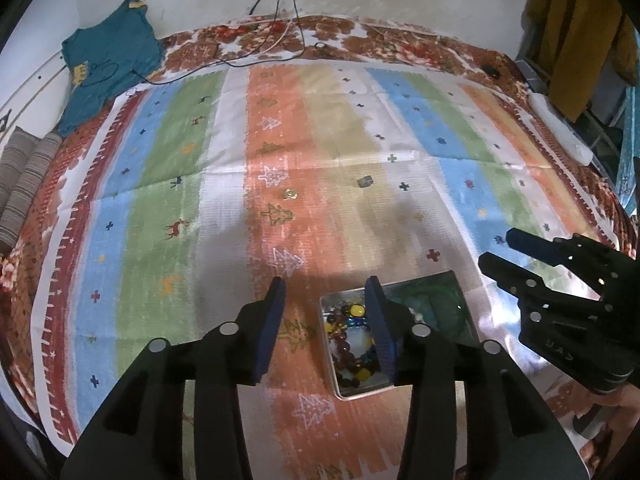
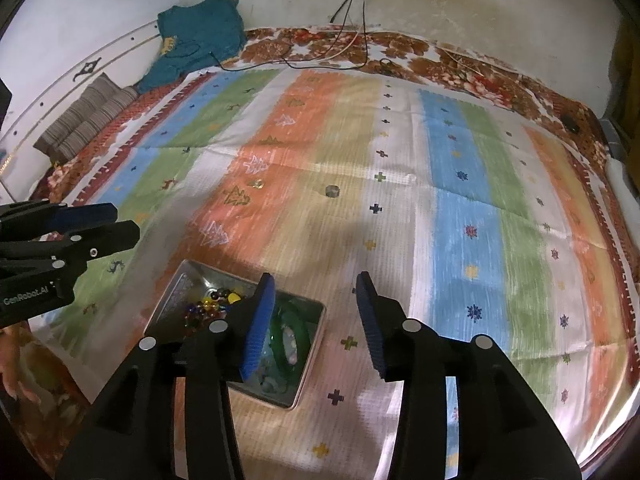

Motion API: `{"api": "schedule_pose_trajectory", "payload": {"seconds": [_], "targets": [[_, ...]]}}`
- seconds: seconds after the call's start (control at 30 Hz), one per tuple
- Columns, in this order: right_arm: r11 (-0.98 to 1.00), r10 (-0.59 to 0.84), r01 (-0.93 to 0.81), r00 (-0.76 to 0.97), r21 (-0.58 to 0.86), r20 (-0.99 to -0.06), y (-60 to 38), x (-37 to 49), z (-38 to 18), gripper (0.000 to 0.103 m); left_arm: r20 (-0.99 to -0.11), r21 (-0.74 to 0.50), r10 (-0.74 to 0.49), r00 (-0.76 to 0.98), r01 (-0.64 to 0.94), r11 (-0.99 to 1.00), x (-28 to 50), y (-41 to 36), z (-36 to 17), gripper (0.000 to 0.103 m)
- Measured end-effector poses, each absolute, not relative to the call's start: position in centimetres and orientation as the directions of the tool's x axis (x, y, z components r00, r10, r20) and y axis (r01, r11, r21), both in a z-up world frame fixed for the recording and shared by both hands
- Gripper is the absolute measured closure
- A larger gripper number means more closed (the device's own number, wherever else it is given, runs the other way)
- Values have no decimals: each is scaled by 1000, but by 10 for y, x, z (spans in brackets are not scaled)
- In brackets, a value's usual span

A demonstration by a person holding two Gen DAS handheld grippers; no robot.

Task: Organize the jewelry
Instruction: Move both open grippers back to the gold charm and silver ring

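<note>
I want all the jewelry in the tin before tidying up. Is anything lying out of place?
Yes. Two small pieces lie loose on the striped cloth, away from the tin: a gold piece and a greyish ring. The beads and green bangle are already inside.

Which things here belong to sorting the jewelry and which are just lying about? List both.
Job: metal tin, beaded bracelets, green bangle, gold trinket, small ring.
Lying about: teal shirt, cables, striped cushions, yellow garment.
</note>
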State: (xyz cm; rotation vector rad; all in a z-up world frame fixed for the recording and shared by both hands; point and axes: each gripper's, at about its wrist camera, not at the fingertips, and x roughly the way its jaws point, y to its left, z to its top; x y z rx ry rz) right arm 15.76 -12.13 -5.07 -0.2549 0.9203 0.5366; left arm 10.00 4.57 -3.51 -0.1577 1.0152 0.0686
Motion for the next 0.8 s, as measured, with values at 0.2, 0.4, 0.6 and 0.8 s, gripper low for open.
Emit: {"api": "schedule_pose_trajectory", "payload": {"seconds": [0.2,0.4,0.6,0.8], "targets": [[840,323,-542,469,21,-822,-116,169,-56,54,-866,-67,8,500,-132,989,111,46,-43,50],[835,305,-550,466,-2,-831,-108,178,-60,51,-875,-53,24,484,-143,988,125,53,-47,50],[834,303,-551,455,3,-837,-104,190,-62,51,-884,-35,37,465,-147,989,141,57,-53,50],[834,297,-551,438,7,-848,-99,206,-68,51,-891,-24,48,451,-153,988,159,62,-60,50]]}}
